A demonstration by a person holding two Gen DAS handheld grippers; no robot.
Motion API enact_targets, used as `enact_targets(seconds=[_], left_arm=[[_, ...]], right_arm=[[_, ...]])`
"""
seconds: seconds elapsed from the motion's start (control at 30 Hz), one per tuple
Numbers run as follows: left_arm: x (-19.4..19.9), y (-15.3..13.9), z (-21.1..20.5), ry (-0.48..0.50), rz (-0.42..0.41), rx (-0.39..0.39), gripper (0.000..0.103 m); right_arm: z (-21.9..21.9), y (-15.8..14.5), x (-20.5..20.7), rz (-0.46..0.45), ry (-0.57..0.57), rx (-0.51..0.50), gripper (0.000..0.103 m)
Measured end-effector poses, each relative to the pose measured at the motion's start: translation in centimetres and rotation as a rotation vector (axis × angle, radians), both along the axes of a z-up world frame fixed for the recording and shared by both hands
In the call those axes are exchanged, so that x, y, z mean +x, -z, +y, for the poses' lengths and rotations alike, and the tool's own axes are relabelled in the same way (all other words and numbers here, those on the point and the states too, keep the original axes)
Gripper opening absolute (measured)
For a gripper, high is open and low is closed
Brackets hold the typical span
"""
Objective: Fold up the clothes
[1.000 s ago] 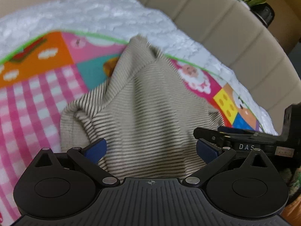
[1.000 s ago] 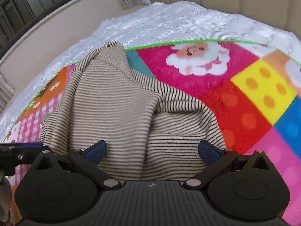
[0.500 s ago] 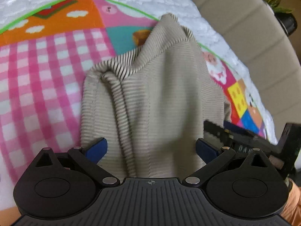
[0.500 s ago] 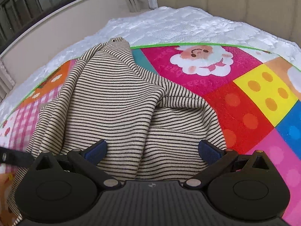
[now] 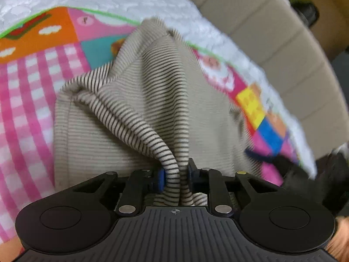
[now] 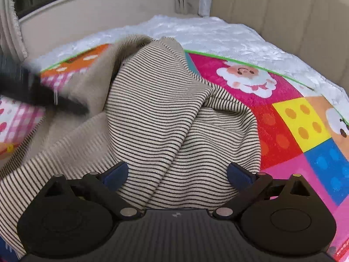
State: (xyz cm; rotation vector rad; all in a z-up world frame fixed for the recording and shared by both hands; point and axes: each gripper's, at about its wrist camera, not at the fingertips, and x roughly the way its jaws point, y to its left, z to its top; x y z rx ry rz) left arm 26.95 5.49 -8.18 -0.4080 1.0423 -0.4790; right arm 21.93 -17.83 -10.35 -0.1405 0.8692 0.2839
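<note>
Striped sweater (image 6: 157, 118) lies crumpled on the colourful play mat (image 6: 301, 118). Left gripper (image 5: 173, 175) has its jaws clamped on a bunched striped fold at the sweater's near edge; right gripper (image 6: 177, 172) hovers over the sweater, jaws spread wide and empty. Judged step: gathering an edge. Next, the right needs a matching edge grip.

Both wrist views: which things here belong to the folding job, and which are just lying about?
Part of the job:
- beige knit garment with thin black stripes
- left gripper, shut on a bunched fold of it
- right gripper, open above it

Just lying about:
- colourful cartoon-print play mat
- white quilted cover
- beige padded surround
</note>
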Motion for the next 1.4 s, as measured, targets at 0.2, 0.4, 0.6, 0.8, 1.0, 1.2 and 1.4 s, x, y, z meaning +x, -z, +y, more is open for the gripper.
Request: enact_targets(seconds=[0.2,0.4,0.6,0.8,1.0,1.2,1.4], left_arm=[[3.3,-5.2,6.0,-0.284,-0.186,-0.157,0.015],[6.3,-2.6,14.7,-0.548,-0.146,-0.266,0.018],[7.1,4.0,20.5,-0.701,0.165,-0.547,0.064],[5.5,2.5,22.0,-0.652,0.183,-0.641,0.096],[4.3,-2.7,20.2,-0.543,-0.057,-0.256,0.097],[5.6,-3.2,14.7,-0.31,-0.202,-0.127,0.097],[7.6,-0.9,9.7,-0.236,-0.236,0.142,0.097]], right_arm=[[0.2,0.2,0.7,0.048,0.013,-0.013,0.099],[1.2,-0.1,0.9,0.058,-0.006,-0.07,0.096],[2.5,-3.5,2.4,-0.013,0.004,-0.111,0.05],[6.5,-6.3,5.6,-0.123,0.028,-0.01,0.074],[11.2,-1.9,9.3,-0.145,-0.009,-0.163,0.046],[8.9,-3.8,9.2,-0.317,-0.171,-0.42,0.009],[1.4,-4.3,14.4,-0.354,-0.051,-0.685,0.01]])
